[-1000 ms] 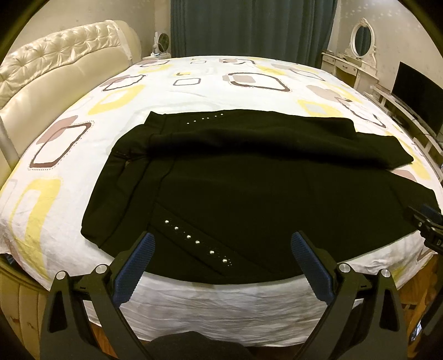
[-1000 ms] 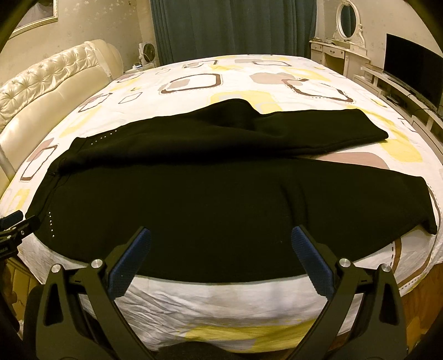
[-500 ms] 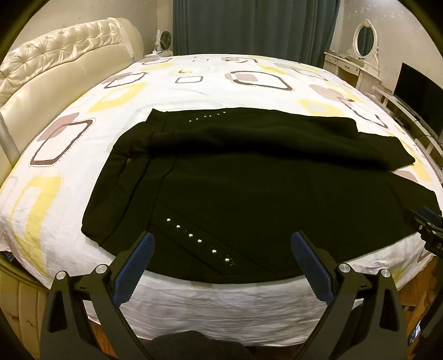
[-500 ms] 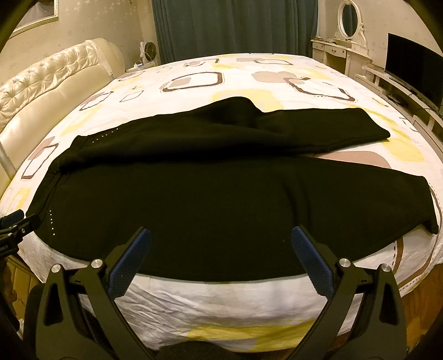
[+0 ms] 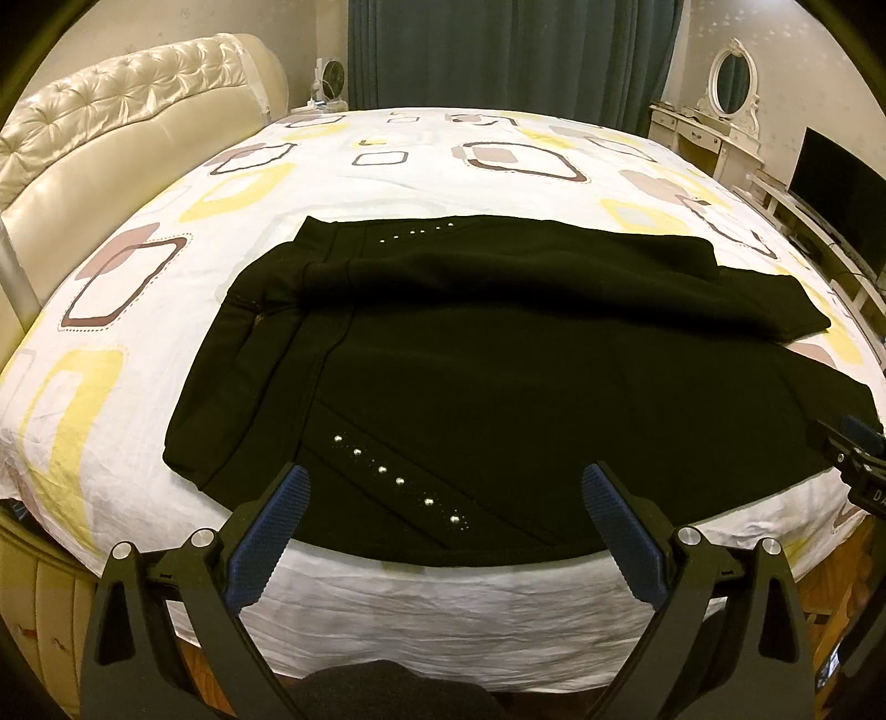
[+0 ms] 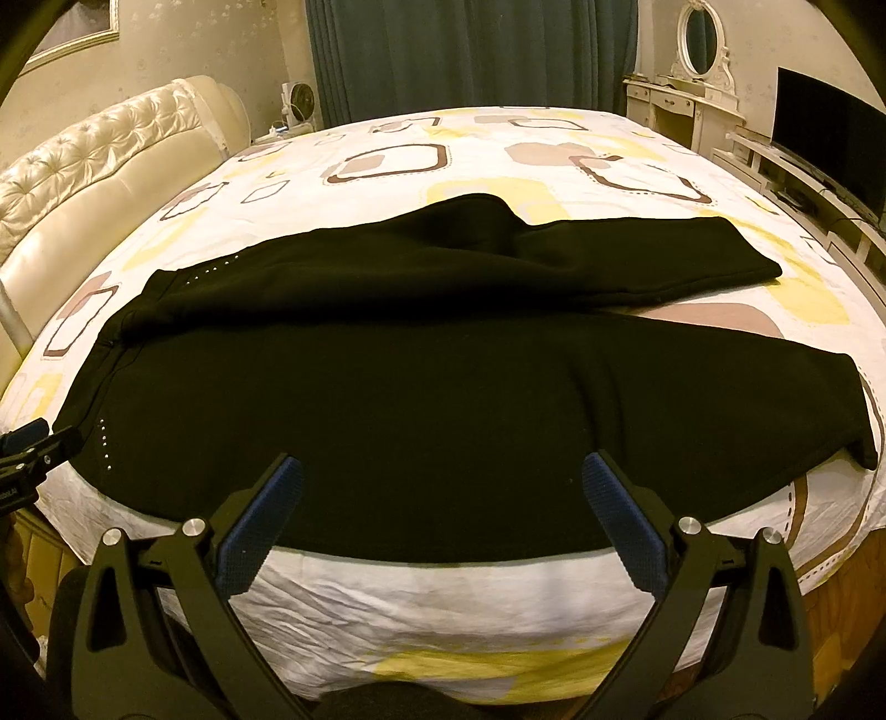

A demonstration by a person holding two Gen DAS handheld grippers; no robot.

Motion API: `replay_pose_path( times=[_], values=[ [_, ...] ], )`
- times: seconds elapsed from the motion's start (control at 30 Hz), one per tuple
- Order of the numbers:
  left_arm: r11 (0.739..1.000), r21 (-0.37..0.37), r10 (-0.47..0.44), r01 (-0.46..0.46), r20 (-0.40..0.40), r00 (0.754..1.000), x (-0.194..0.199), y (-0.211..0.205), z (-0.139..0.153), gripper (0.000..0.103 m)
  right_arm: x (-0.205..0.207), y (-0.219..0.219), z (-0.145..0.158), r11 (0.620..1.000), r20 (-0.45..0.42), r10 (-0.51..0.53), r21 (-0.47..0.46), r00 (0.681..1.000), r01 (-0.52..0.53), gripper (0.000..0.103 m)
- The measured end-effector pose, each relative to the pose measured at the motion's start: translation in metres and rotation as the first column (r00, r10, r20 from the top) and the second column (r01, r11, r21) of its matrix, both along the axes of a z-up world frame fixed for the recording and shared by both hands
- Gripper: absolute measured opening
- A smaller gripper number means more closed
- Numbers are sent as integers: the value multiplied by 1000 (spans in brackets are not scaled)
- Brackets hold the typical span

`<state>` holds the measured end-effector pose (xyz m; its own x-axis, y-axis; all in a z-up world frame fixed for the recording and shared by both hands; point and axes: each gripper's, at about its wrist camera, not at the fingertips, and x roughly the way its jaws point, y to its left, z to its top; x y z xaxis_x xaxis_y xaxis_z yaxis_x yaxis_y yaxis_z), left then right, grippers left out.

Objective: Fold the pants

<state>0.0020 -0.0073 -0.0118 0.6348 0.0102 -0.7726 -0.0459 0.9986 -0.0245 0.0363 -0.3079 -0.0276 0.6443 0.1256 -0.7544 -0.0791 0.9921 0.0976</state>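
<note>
Blue ribbed pads line the spread fingers of the left tool (image 5: 443,493), which gapes wide with nothing between them, hanging just off the near edge of the bed (image 5: 421,609); the right tool (image 6: 440,487) is spread just as wide and holds nothing, poised over the same edge further toward the leg end. At the right rim of the left wrist view the other tool's body carries white lettering, perhaps "DA", cut off by the frame and too partial to read; a similar scrap of white print sits on the tool body at the left rim of the right wrist view, illegible.

The black pants (image 5: 498,376) lie flat on the bed near its front edge, their long axis running left to right across both views; the waistband (image 5: 238,387) points left toward the cream tufted headboard (image 5: 127,127), the cuffs point right. A slanted row of silver studs (image 5: 396,479) marks the near hip; a second row (image 5: 415,234) shows at the far hip. The two legs diverge rightward, a patch of the patterned sheet (image 6: 714,321) visible between them. Beyond stand dark teal curtains (image 6: 470,50), a white vanity (image 6: 681,94) and a dark screen (image 6: 825,138).
</note>
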Motion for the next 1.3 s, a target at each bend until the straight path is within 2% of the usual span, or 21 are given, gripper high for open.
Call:
replay_pose_path(
  times=[0.8,0.97,1.07,1.17,1.23,1.3],
  values=[
    [1000,-8,5,-5,1,1000,0,1,1,98,-1,5,-3,1000,-9,8,-1,1000,-8,101],
    [1000,-11,4,-4,2,1000,0,1,1,98,1,3,-3,999,-26,25,22,999,-24,101],
    [1000,-14,-3,3,5,1000,0,0,2,98,7,-5,3,994,-46,59,90,997,-55,101],
    [1000,-10,-15,15,5,1000,-2,-1,2,98,18,-34,22,970,-40,90,232,995,-79,101],
    [1000,-9,-22,22,5,1000,-2,-2,1,98,28,-70,38,941,-23,102,325,995,-89,101],
    [1000,-10,-29,29,6,1000,-2,-2,1,98,35,-112,48,925,-6,74,374,997,-66,101]
  ],
)
